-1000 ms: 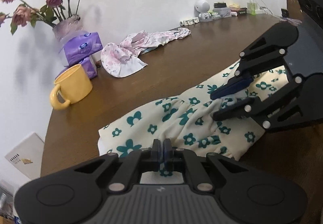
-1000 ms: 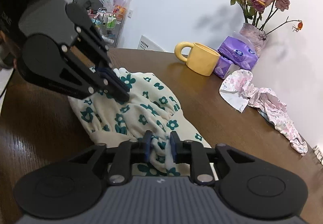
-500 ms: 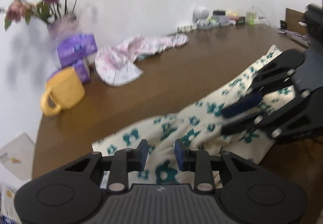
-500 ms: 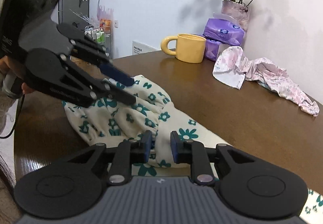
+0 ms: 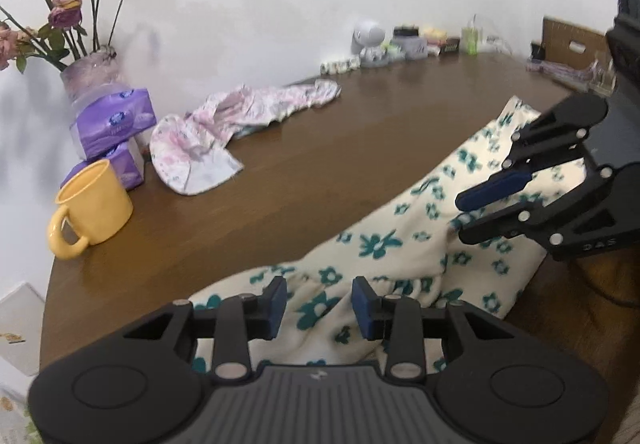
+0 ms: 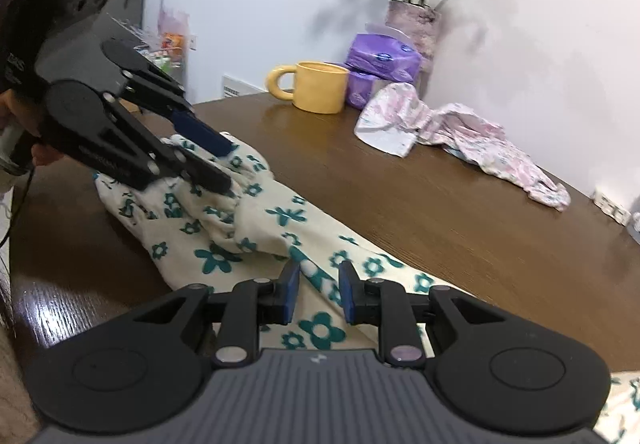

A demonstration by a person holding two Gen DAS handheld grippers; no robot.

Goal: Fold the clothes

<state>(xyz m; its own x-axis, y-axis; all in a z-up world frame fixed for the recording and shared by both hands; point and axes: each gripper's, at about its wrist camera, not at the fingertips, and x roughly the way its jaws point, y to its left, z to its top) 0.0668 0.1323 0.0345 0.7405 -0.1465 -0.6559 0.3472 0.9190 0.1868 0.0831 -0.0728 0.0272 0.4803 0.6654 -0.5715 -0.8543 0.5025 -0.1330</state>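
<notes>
The cream garment with teal flowers lies bunched on the brown table, stretching between both grippers. It looks light, limp and prone to slump, so a pinch at a hem or gathered edge seems best. The left gripper has just been opening; its jaws stand apart over the cloth, pressing nothing. The right gripper is likewise parted and empty.

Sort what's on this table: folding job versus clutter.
Job:
green-flowered garment
pink floral garment
left tongs
right tongs

Clutter:
yellow mug
tissue packs
vase of roses
</notes>
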